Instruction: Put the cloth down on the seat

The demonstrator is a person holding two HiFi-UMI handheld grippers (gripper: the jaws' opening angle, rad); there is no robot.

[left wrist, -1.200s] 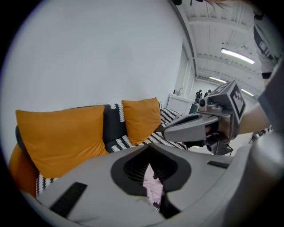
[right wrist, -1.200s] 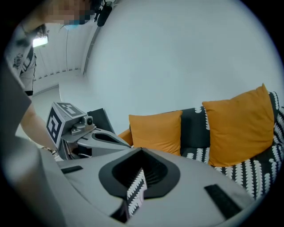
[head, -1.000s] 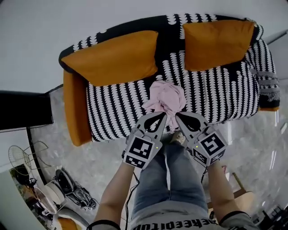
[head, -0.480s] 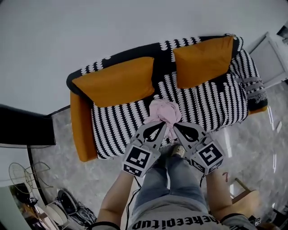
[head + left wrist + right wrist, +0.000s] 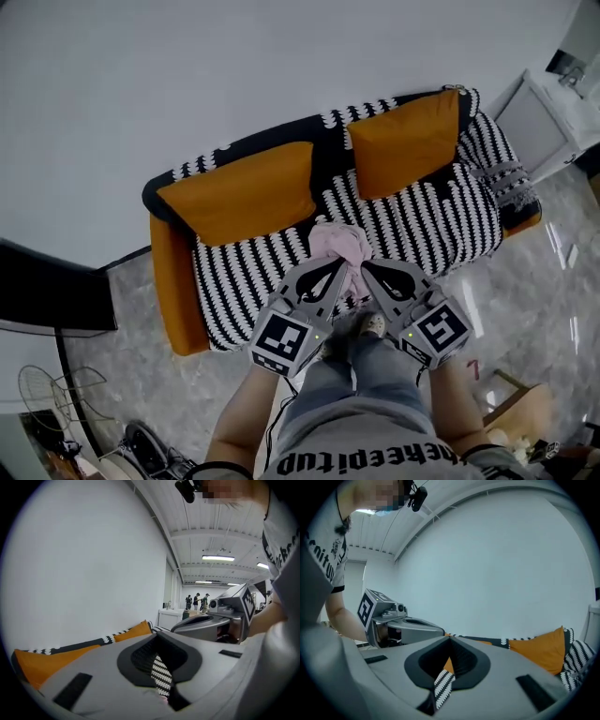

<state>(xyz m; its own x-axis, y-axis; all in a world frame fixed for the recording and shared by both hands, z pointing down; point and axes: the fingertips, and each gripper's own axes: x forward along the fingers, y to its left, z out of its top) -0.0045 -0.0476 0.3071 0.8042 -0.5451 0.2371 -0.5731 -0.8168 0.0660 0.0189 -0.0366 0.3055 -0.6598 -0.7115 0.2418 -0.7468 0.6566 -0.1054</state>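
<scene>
A bunched pink cloth (image 5: 339, 246) hangs at the tips of both grippers, over the front middle of the black-and-white striped sofa seat (image 5: 422, 230). My left gripper (image 5: 343, 263) is shut, and a sliver of pink cloth (image 5: 162, 696) shows low in the gap of its jaws (image 5: 157, 637). The right gripper (image 5: 364, 266) is also shut, its tip against the cloth's edge. In its own view (image 5: 450, 639) only striped fabric and orange show through the gap. The two grippers point forward side by side, a little above the seat's front edge.
Two orange cushions (image 5: 239, 192) (image 5: 403, 141) lean on the sofa back, and an orange armrest (image 5: 169, 286) closes its left end. A white cabinet (image 5: 544, 117) stands at the right, dark furniture (image 5: 47, 300) at the left. A cardboard box (image 5: 511, 417) sits on the marble floor.
The sofa has shrunk and slid in the head view as the person drew back. The cloth has come from mid-seat toward the seat's front edge, still at the shut gripper tips.
</scene>
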